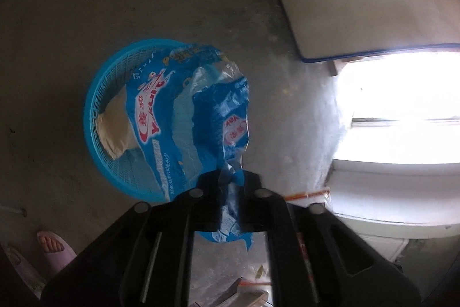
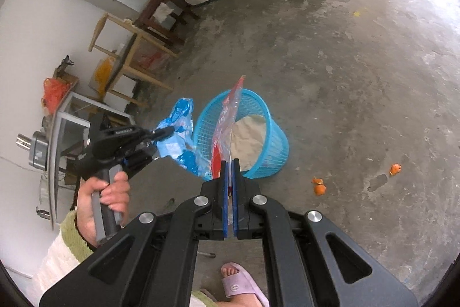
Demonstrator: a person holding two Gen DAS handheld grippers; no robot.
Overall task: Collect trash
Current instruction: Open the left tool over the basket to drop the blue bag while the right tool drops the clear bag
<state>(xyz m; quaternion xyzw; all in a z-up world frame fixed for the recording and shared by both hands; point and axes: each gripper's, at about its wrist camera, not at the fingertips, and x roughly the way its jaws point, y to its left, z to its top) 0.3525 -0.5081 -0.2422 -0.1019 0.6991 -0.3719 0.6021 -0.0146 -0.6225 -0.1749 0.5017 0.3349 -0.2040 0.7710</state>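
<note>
Trash: crinkled blue wrapper (image 1: 221,117) pinched tight in left gripper (image 1: 228,177); clear red-printed bag (image 2: 227,123) clamped in right gripper (image 2: 229,166), above blue basket (image 2: 273,140).

Basket on the floor, two wrappers held over it

The basket (image 2: 253,134) stands on the floor (image 2: 359,76) with paper (image 2: 250,131) in it. The left gripper (image 2: 161,133) holds a wrapper (image 2: 178,140) at the basket's left; the right gripper (image 2: 230,163) holds a second bag (image 2: 227,123) above its near rim. Peel scraps (image 2: 319,186) lie right of the basket.
</note>
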